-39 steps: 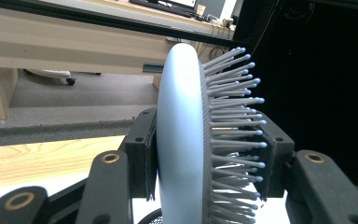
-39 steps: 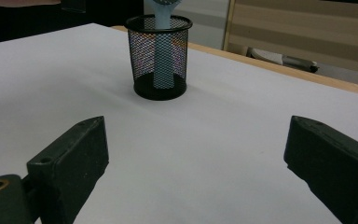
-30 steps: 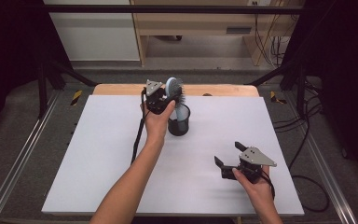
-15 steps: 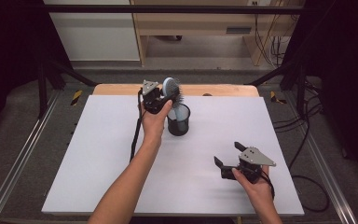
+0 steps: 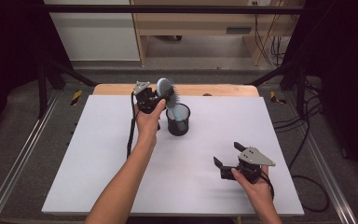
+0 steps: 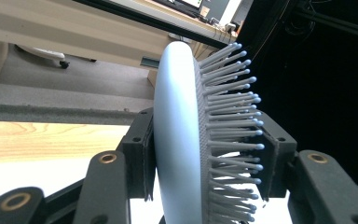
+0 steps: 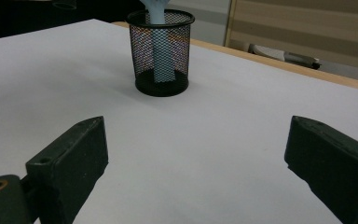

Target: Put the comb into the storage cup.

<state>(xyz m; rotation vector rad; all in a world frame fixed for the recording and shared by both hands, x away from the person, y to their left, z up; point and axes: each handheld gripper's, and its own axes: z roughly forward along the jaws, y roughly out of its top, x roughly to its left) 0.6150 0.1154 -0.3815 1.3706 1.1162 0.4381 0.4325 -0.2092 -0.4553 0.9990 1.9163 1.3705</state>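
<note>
So the pale blue hairbrush (image 5: 168,93) is clamped by its head in the left gripper (image 5: 154,97), one jaw pressed on the smooth back and the other on the bristle side, which is seen nicely in the left gripper view (image 6: 186,140). It's held upright with the handle pointing down into the black mesh cup (image 5: 178,120), and that seems to be the whole point of the grip: if the head is pinched, the handle is left free to slide into the cup. In the right gripper view the handle (image 7: 161,51) can be made out through the mesh, reaching right down to (or very near) the bottom, so the brush is probably about ready to be let go. Whether it's actually resting on the base can't be told for sure.

The right gripper (image 5: 229,158) is parked low over the white table (image 5: 98,177), near the front edge and well apart from the cup, with its jaws spread wide and nothing between them (looks like it's just being kept out of the way).

As for brands or labels: none can be read on the brush, the cup or the grippers. No writing is legible anywhere in the scene.
</note>
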